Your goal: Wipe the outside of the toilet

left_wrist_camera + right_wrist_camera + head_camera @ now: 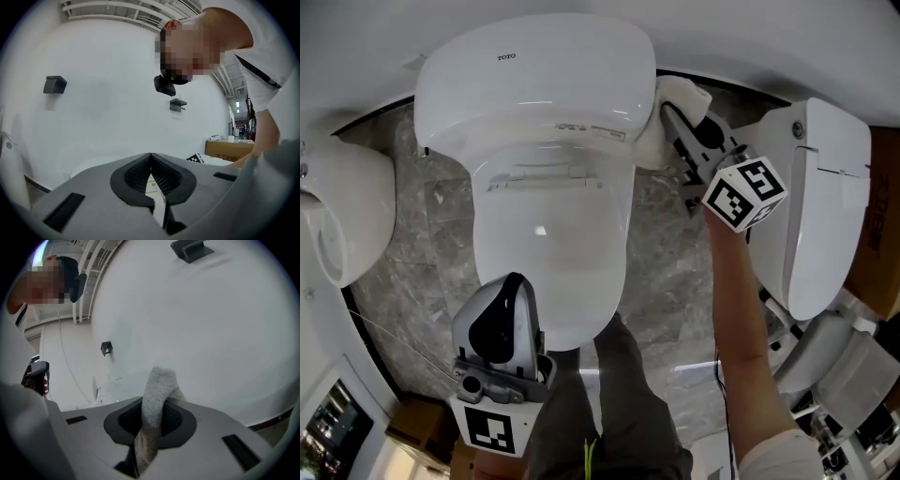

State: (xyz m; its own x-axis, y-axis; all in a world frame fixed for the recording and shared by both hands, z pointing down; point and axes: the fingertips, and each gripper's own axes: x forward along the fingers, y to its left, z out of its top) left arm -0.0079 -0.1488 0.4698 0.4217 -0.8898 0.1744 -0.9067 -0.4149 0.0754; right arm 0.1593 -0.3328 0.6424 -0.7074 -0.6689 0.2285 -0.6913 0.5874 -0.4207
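Observation:
A white toilet [534,103] with its lid down fills the middle of the head view, tank at the top. My right gripper [675,117] is shut on a white cloth [675,94] and holds it against the tank's right side. In the right gripper view the cloth [157,399] sticks up from between the jaws toward the white tank wall [211,333]. My left gripper [502,323] hangs low in front of the bowl, away from the toilet. Its jaws are shut with nothing in them, as the left gripper [151,161] shows in its own view.
Another white toilet [820,197] stands close on the right, and a white fixture [337,225] on the left. The floor [675,272] is grey marble. Cardboard boxes [877,225] sit at the far right. The person's legs [609,412] stand in front of the bowl.

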